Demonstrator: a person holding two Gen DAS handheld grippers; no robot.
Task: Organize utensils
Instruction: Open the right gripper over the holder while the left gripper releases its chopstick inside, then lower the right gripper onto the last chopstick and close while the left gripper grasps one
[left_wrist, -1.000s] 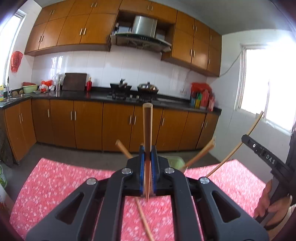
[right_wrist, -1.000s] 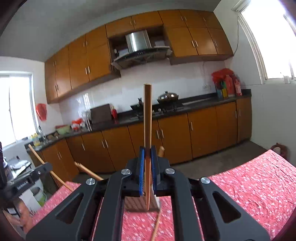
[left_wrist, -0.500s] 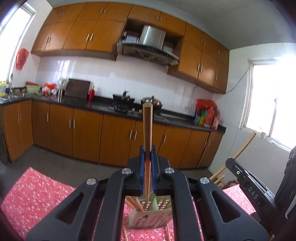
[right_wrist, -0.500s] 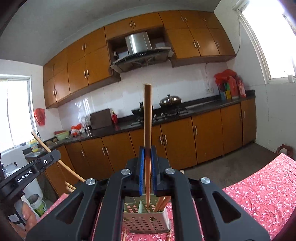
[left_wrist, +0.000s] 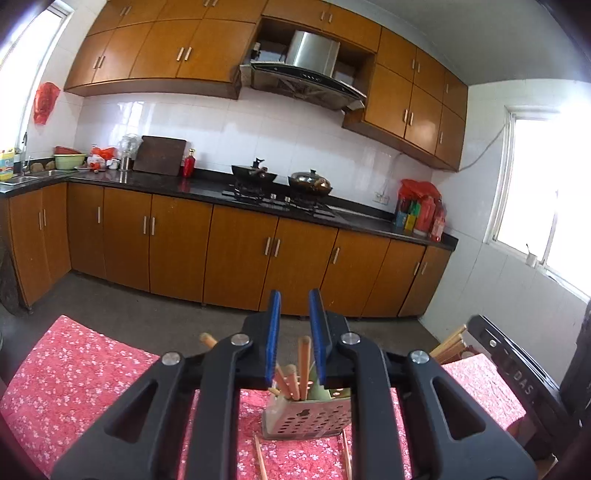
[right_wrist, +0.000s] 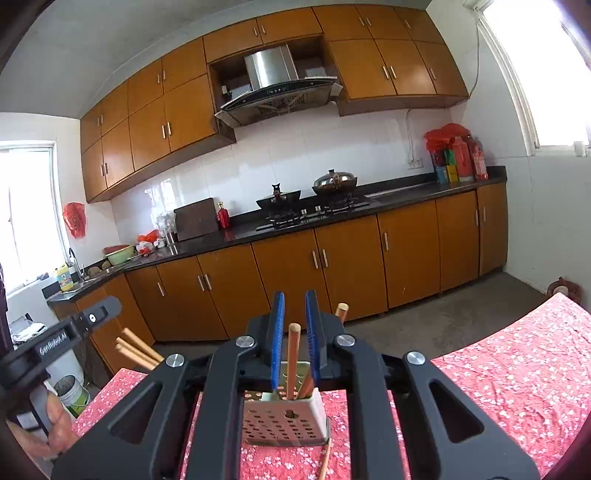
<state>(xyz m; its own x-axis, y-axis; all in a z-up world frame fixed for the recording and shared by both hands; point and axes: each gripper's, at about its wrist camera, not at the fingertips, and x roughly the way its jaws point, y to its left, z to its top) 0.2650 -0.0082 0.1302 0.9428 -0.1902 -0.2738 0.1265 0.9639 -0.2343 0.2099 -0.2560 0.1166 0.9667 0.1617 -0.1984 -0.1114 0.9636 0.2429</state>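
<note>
Left gripper (left_wrist: 295, 332): jaws parted, holding nothing.
Right gripper (right_wrist: 294, 332): jaws parted, empty.
Chopsticks (right_wrist: 293, 360): standing in perforated utensil holder (right_wrist: 284, 422).
Holder: on red floral tablecloth (right_wrist: 517, 373), loose chopstick (left_wrist: 260, 458) lying beside it.
Beyond: stove (right_wrist: 314, 212) on counter.

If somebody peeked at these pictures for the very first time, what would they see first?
Probably the two open grippers with blue pads, the left gripper and the right gripper, each hovering above the holed utensil holder full of wooden chopsticks. Next, the bright red flowered tablecloth underneath, with loose chopsticks lying beside the holder.
</note>
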